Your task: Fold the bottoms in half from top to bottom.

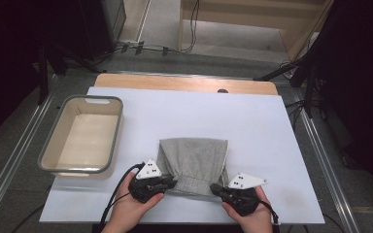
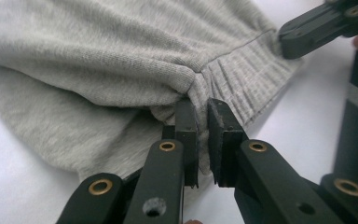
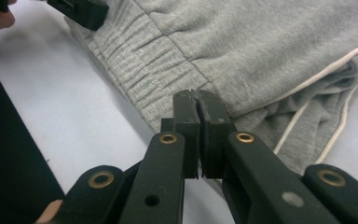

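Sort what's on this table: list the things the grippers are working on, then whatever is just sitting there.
In the job: grey garment, left gripper and right gripper, each clamped on its ribbed hem.
Lying about: the bin at the left, the white sheet covering the table.

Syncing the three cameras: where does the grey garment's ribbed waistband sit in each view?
High view: ribbed waistband at the garment's near edge, between left gripper and right gripper.
Left gripper view: centre right, running up to the upper right, its corner between the jaws.
Right gripper view: upper left to centre, pinched at the jaw tips.
Shared landmark: white table cover.
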The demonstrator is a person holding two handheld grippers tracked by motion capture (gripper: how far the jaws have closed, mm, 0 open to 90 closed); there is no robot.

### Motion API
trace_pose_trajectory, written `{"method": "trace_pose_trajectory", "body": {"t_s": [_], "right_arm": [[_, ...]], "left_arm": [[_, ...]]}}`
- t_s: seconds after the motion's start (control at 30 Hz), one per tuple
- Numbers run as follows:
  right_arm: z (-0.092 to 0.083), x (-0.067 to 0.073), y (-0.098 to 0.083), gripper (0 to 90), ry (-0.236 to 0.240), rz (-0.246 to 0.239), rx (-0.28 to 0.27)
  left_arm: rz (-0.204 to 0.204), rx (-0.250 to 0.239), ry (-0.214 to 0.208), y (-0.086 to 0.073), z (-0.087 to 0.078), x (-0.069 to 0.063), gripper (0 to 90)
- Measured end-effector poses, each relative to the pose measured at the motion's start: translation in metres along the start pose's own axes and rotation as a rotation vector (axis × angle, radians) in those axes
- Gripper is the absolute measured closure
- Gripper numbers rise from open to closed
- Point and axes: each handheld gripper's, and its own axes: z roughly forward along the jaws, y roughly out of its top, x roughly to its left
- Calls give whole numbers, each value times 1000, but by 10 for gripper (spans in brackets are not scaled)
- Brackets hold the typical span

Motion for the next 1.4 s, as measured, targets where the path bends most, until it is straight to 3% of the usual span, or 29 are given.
{"method": "trace_pose_trajectory", "body": {"t_s": [0.07, 0.17, 0.27, 0.37, 0.43, 0.53, 0.57, 0.7, 0.77, 0.87, 1.1, 1.27, 1.33, 1.4], "right_arm": [[-2, 1, 0, 858, 6, 0, -3], [1, 3, 0, 858, -2, -22, -2], [8, 2, -3, 856, -14, -33, 4], [9, 1, -4, 839, -15, -36, -4], [9, 1, -5, 796, -2, -48, -13], [6, -2, -4, 660, 26, -43, -38], [4, -3, -3, 605, 35, -44, -52], [-2, -3, 2, 425, 9, -61, -83], [-6, -3, 5, 375, 0, -73, -98], [-12, -5, 10, 331, 27, -63, -130], [-21, -13, 19, 220, 20, -52, -169], [-23, -21, 27, 99, 6, -22, -173], [-22, -26, 31, 0, 9, 4, -160], [-22, -31, 35, 0, 16, 26, -152]], "left_arm": [[2, 1, -5, -3, -2, -1, 833], [1, 10, 20, -10, 3, 0, 827], [-19, -1, 9, -13, 5, 4, 814], [-8, -7, 26, -13, 4, 3, 784], [-7, -21, 35, -12, 2, 2, 733], [-10, -44, 30, -11, -1, 3, 676], [-15, -81, 30, -9, -6, 3, 626], [-23, -137, 50, -4, -17, 3, 471], [-18, -166, 57, -1, -23, 3, 416], [-21, -187, 56, -1, -27, 3, 333], [-22, -201, 38, 2, -30, 3, 144], [-28, -219, 27, 3, -32, 3, 74], [-32, -221, 25, 3, -33, 4, 32], [-30, -225, 17, 3, -35, 5, 0]]}}
